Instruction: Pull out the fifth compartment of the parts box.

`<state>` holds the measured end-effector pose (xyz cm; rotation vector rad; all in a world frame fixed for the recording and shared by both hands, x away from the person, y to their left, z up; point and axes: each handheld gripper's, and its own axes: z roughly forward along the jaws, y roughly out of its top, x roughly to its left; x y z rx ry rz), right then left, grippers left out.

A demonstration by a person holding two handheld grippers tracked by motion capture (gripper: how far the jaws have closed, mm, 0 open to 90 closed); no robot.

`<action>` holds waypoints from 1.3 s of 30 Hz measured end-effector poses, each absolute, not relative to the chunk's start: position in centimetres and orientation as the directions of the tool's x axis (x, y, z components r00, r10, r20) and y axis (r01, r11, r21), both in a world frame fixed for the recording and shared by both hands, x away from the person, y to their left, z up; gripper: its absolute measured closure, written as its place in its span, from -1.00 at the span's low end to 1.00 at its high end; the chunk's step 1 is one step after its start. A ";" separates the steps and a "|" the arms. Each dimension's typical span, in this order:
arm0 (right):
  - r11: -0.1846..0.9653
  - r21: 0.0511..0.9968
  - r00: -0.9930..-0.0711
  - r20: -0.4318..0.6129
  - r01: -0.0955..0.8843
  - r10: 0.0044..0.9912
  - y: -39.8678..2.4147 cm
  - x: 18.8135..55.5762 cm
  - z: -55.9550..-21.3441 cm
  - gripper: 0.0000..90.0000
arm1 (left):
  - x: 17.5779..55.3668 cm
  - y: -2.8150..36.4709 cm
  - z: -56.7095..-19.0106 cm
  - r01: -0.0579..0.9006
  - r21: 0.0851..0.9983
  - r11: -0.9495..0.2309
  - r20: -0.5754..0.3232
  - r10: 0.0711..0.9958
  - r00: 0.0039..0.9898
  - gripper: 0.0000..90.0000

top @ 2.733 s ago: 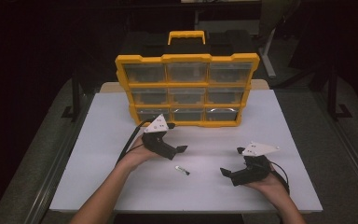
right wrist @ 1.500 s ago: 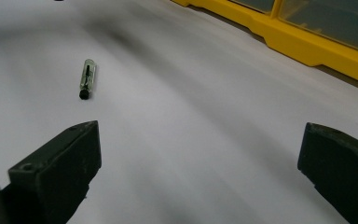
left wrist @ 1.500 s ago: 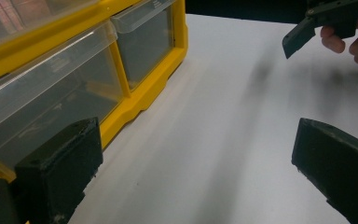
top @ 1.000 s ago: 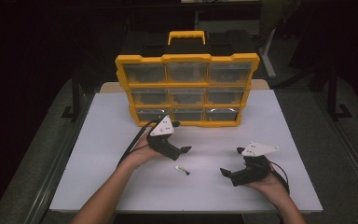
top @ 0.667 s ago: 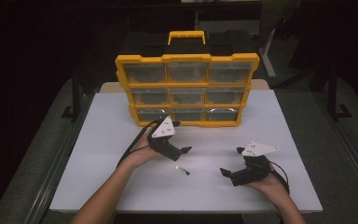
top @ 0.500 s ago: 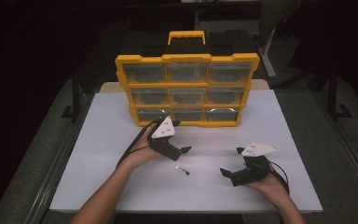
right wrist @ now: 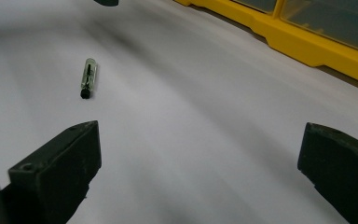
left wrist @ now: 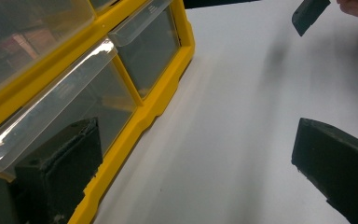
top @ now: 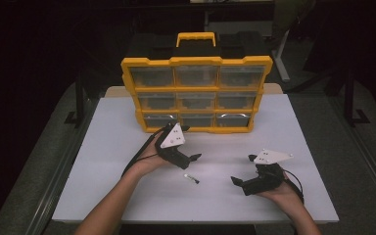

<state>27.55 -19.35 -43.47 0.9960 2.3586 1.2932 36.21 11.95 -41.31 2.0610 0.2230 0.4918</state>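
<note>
A yellow organizer box (top: pixel 196 88) with clear drawers stands upright at the back of the white table (top: pixel 112 147). My left gripper (top: pixel 191 143) is open just in front of its bottom row. In the left gripper view its jaws stand wide apart (left wrist: pixel 196 172), one of them against a bottom drawer (left wrist: pixel 140 51). My right gripper (top: pixel 243 169) rests open near the front right with nothing between its jaws (right wrist: pixel 196 172). A small clear tube with a black tip (top: pixel 192 178) lies flat on the table between the two grippers, ahead and left in the right gripper view (right wrist: pixel 87 78).
A black case with a yellow handle (top: pixel 196 39) sits behind the organizer. The organizer's yellow base (right wrist: pixel 307 46) runs across the far right of the right gripper view. Dark floor and table frames surround the table.
My left gripper has shifted slightly to the right and turned a little toward the organizer's bottom row. The right gripper and the small tube have stayed in place.
</note>
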 end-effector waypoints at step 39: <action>0.368 0.825 -0.731 0.078 0.429 0.678 -19.3 27.5 -43.5 -1.00 | 35.5 11.1 -41.7 -0.166 0.789 -0.592 0.410 0.306 0.859 -0.96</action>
